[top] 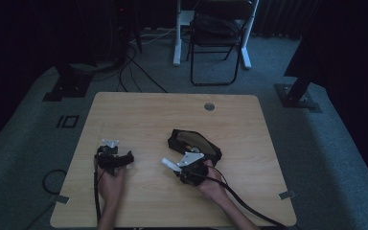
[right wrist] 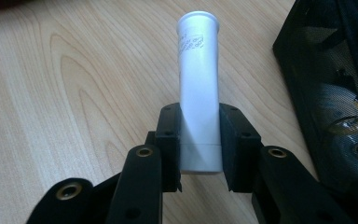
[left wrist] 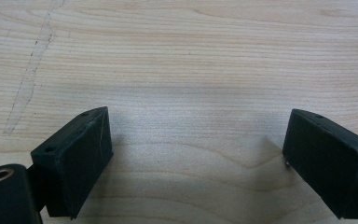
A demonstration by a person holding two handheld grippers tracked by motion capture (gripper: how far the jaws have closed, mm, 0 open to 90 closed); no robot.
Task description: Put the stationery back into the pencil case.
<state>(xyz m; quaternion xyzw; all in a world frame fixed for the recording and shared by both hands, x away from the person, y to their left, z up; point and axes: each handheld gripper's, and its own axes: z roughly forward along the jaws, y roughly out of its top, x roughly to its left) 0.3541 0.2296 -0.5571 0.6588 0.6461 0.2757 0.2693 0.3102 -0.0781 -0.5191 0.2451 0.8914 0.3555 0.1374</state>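
My right gripper (top: 171,164) carries a white tube (top: 169,164); the black mesh case (top: 195,143) blocks it close at one o'clock. From nine to twelve the table (top: 139,115) lies bare. My left gripper (top: 124,158), jaws wide, has open wood ahead.

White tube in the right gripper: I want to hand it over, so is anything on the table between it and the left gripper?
Nothing visible: bare table separates the white tube from the left gripper. The black mesh case lies behind.
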